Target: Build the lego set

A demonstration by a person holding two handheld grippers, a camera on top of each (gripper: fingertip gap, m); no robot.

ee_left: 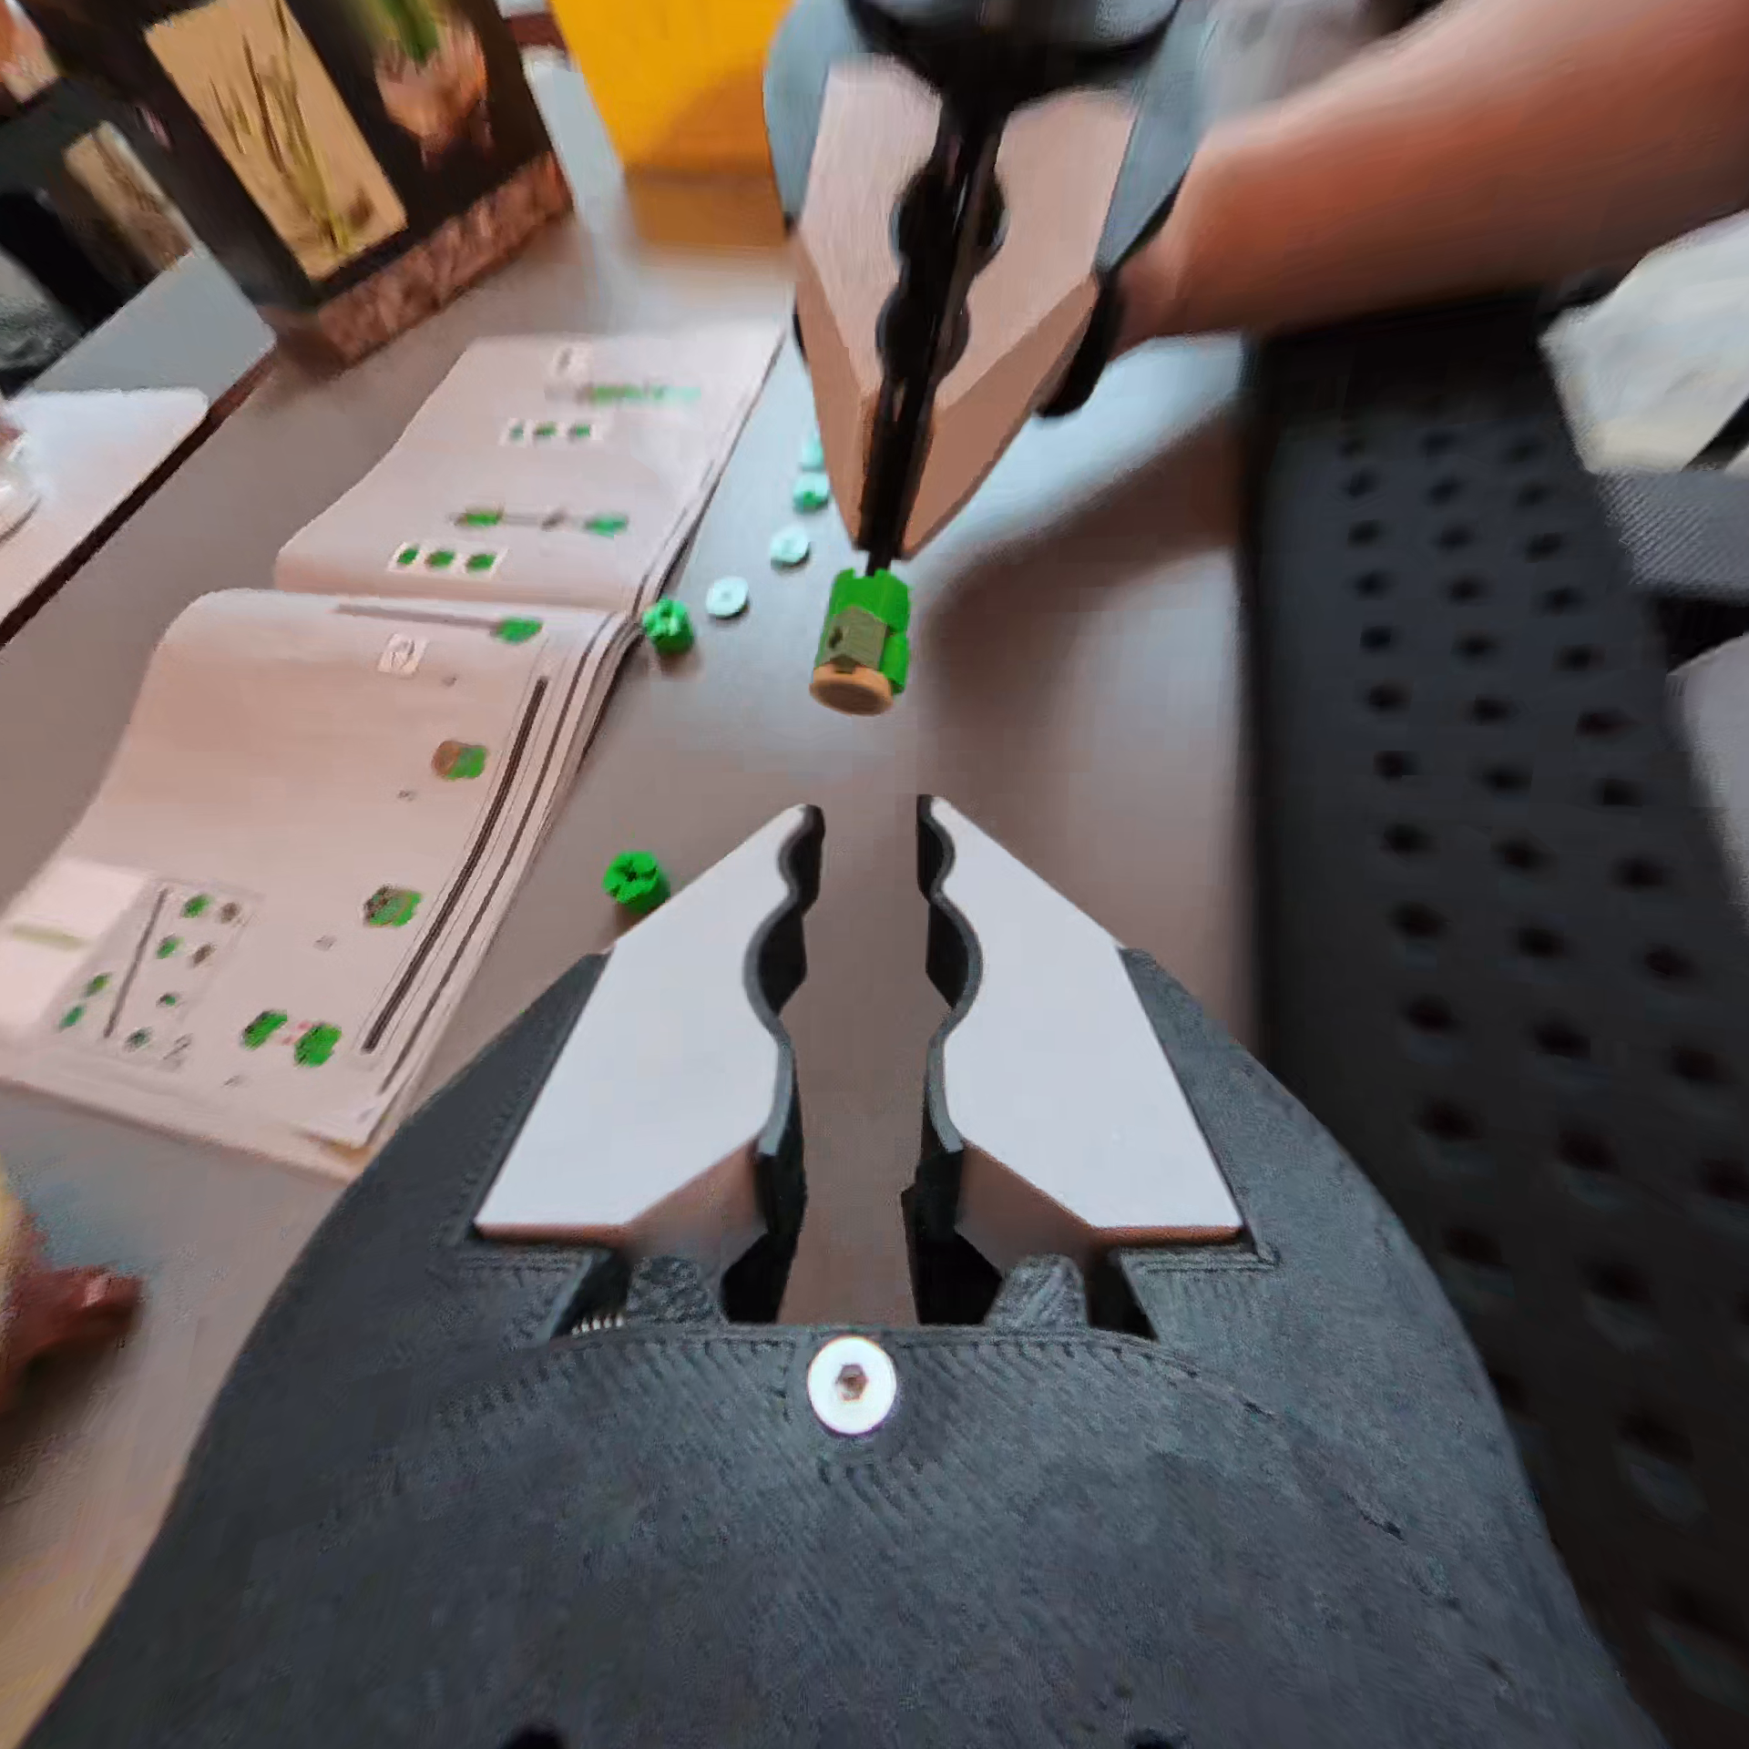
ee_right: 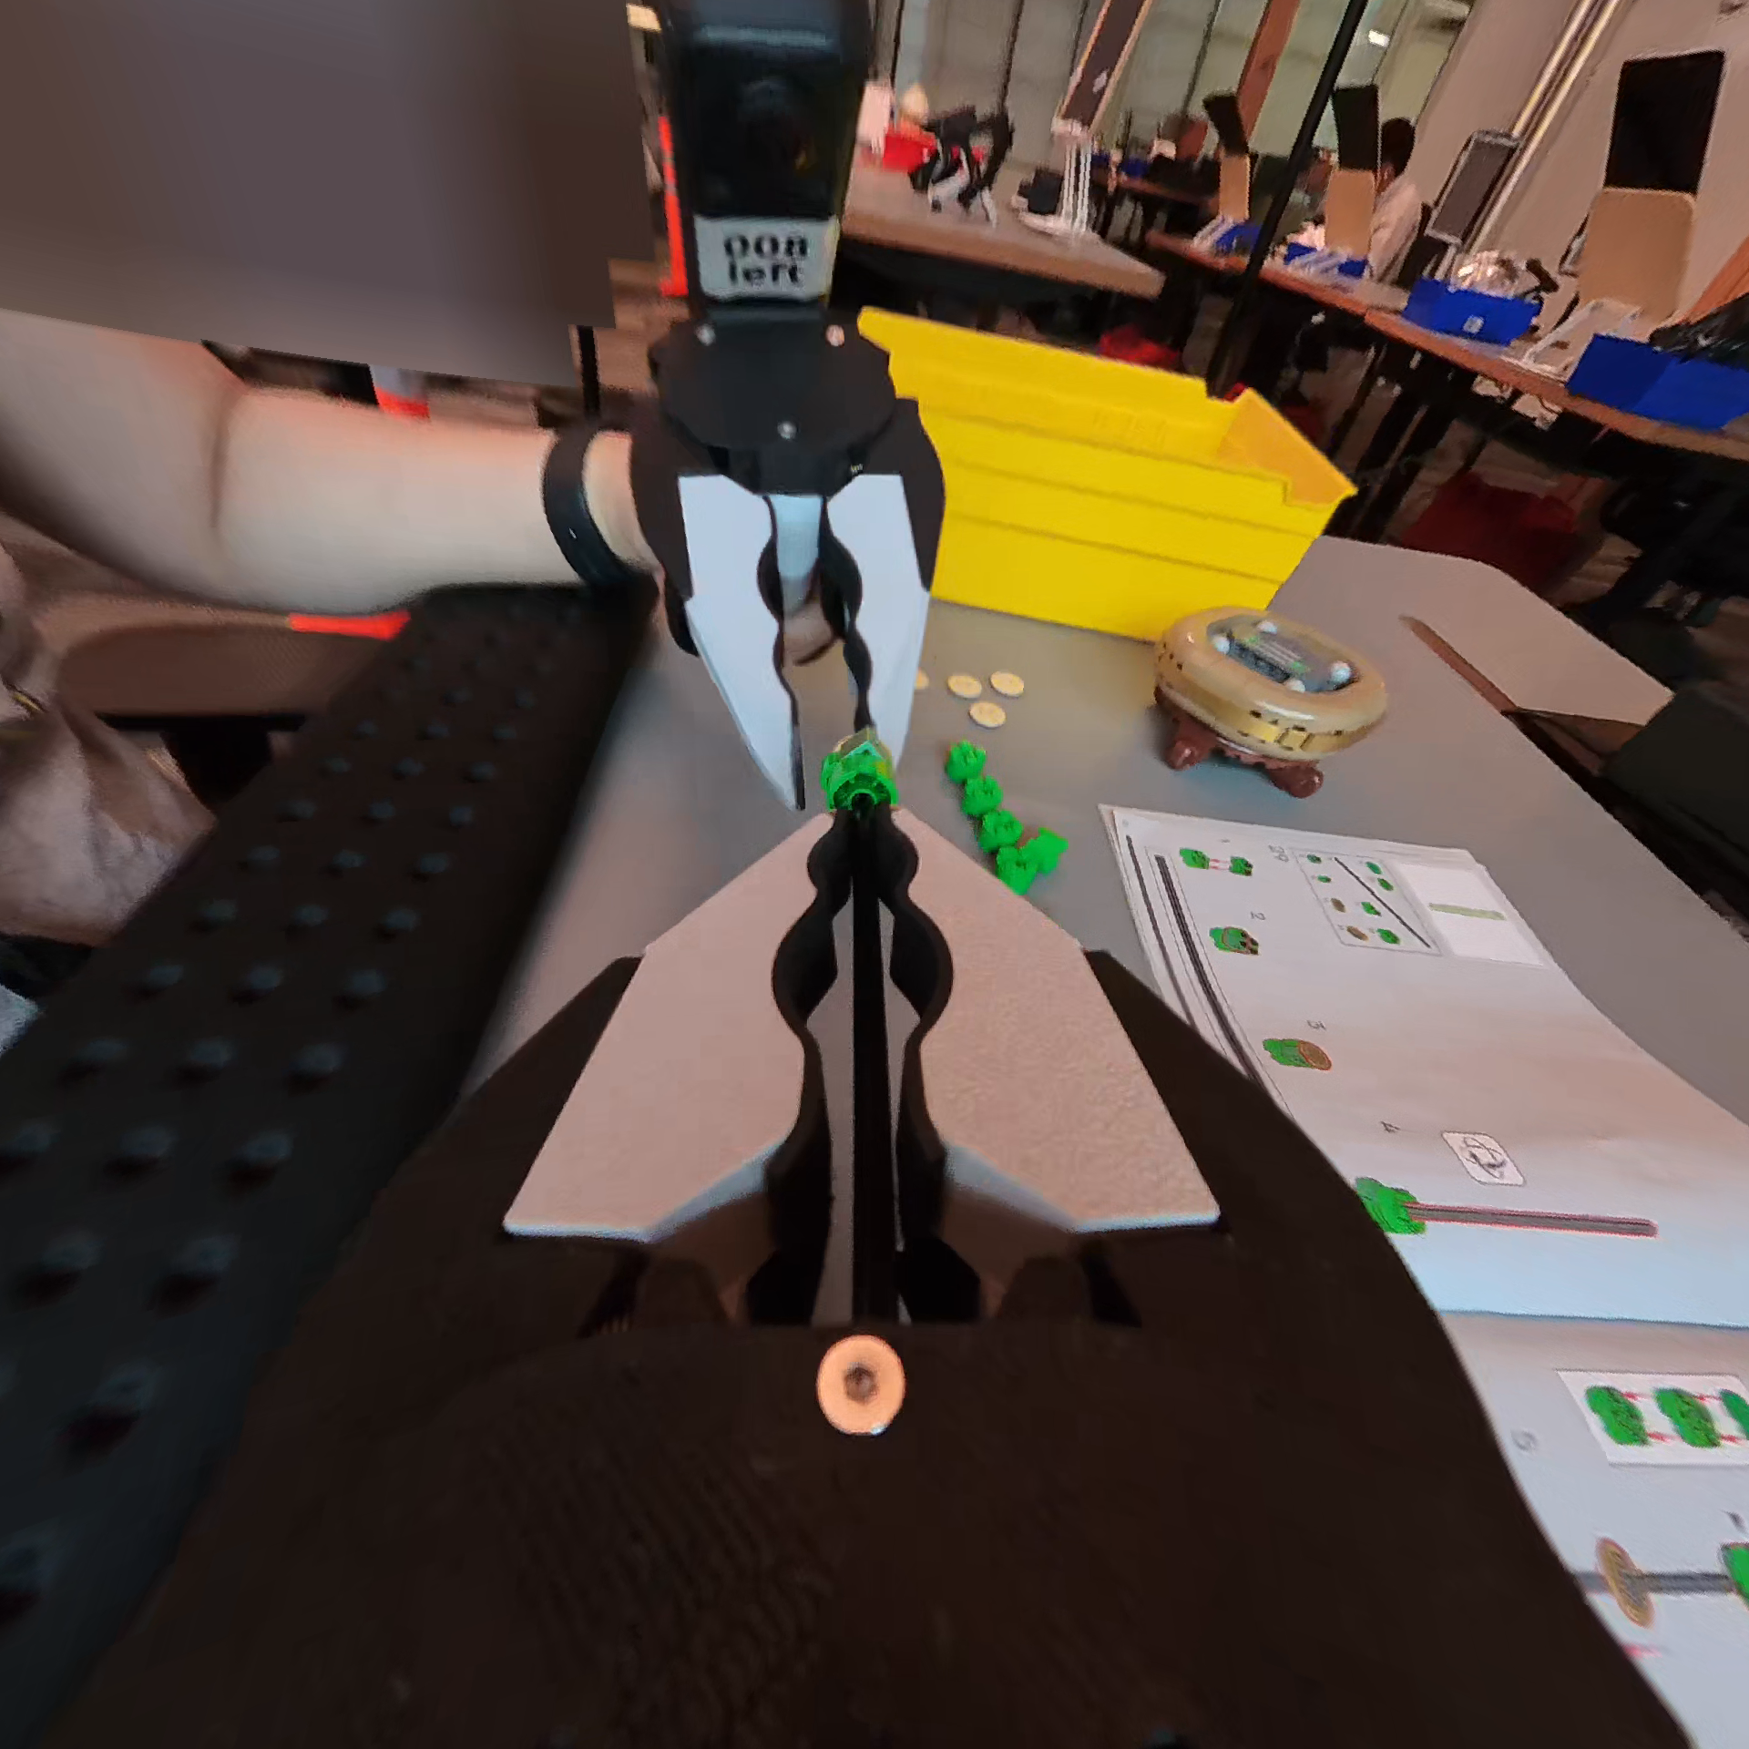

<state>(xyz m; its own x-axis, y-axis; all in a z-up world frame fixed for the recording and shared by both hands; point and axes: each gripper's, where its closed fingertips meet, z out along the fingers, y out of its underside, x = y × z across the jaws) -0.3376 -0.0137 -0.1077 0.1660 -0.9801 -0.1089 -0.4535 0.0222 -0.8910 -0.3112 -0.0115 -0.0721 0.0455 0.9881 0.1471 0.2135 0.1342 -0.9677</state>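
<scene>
Right gripper (ee_right: 866, 833): clamped on thin black axle (ee_right: 866, 1088).
Left gripper (ee_left: 869, 823): narrowly parted, holding nothing.
Green stack (ee_left: 861, 644): frame centre, on the axle's tip, tan disc at its end.

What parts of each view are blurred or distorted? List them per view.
Left wrist view: the right gripper, the hand behind it and the instruction booklet are motion-smeared; the left gripper is sharp; wide-angle bending curves the table edges. Right wrist view: the black axle and right gripper are crisp, the background tables soft; the upper left is masked by a flat patch.
</scene>
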